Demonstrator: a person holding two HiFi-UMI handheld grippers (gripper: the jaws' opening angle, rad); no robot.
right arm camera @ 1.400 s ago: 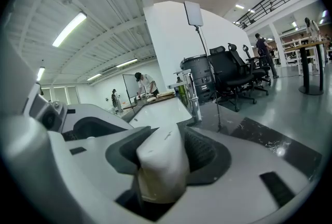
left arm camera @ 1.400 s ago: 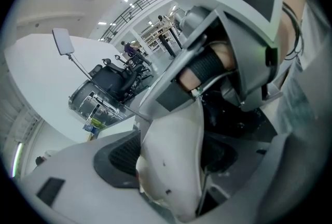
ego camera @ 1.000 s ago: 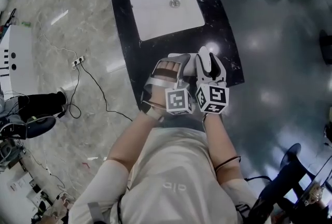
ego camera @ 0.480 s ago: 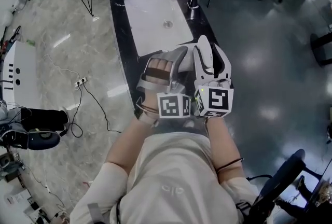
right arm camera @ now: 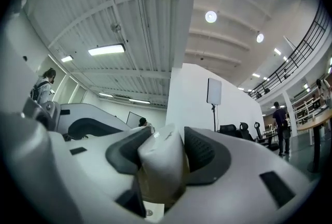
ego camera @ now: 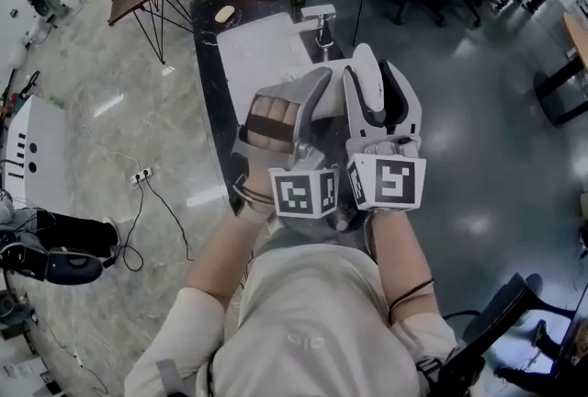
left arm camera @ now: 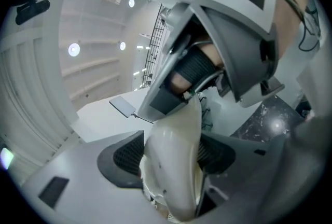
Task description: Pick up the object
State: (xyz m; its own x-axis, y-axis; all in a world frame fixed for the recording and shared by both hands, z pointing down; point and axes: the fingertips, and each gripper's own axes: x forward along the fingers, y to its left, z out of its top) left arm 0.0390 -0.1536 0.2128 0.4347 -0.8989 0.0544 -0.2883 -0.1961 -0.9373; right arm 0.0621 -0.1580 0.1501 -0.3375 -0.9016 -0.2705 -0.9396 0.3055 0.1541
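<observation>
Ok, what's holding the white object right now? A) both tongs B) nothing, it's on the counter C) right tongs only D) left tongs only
A: the white object is pinched between the pads of the left tongs and of the right tongs.

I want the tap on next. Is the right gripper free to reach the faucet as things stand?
Probably not: the right gripper is shut on the white object, which the left gripper also grips. The faucet stands unobstructed, but the gripper must let go first.
</observation>
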